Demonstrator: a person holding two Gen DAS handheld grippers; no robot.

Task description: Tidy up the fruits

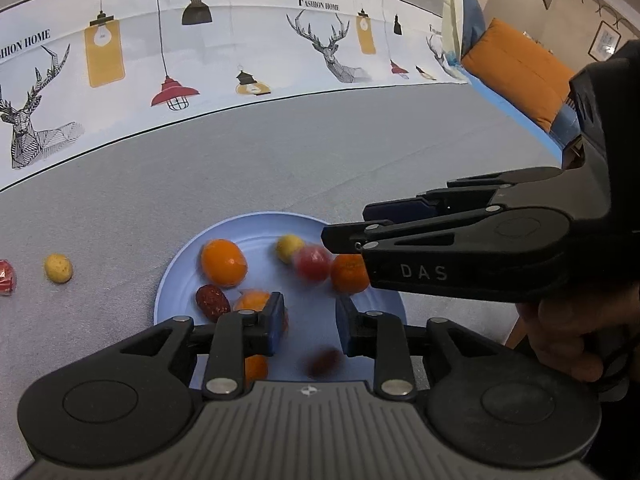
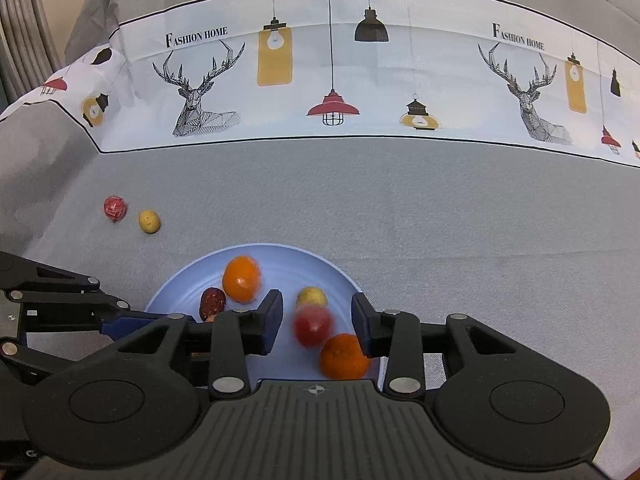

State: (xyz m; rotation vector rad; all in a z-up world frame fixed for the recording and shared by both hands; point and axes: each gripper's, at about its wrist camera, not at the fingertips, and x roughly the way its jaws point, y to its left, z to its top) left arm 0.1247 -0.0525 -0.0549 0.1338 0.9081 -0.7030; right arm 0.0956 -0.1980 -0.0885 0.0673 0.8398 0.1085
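Observation:
A blue plate [image 1: 256, 224] [image 2: 280, 250] on the grey cloth holds several fruits: oranges [image 1: 223, 262] [image 2: 241, 280], a dark red date [image 1: 212, 300] [image 2: 213, 303] and a small yellow fruit [image 1: 290, 248] [image 2: 311, 297]. My left gripper [image 1: 310, 326] is open over the plate's near side. A blurred dark red fruit [image 1: 322, 360] lies below its gap, touching neither pad. My right gripper [image 2: 316, 326] is open too. A blurred red fruit [image 2: 312, 326] sits between its fingers, clear of both pads, and an orange [image 2: 344, 356] lies by the right finger.
Left of the plate, a yellow fruit [image 2: 149, 221] and a red wrapped one [image 2: 115, 209] lie on the grey cloth. A white band printed with deer and lamps [image 2: 332, 92] crosses the far side. An orange cushion [image 1: 516, 68] sits at the far right.

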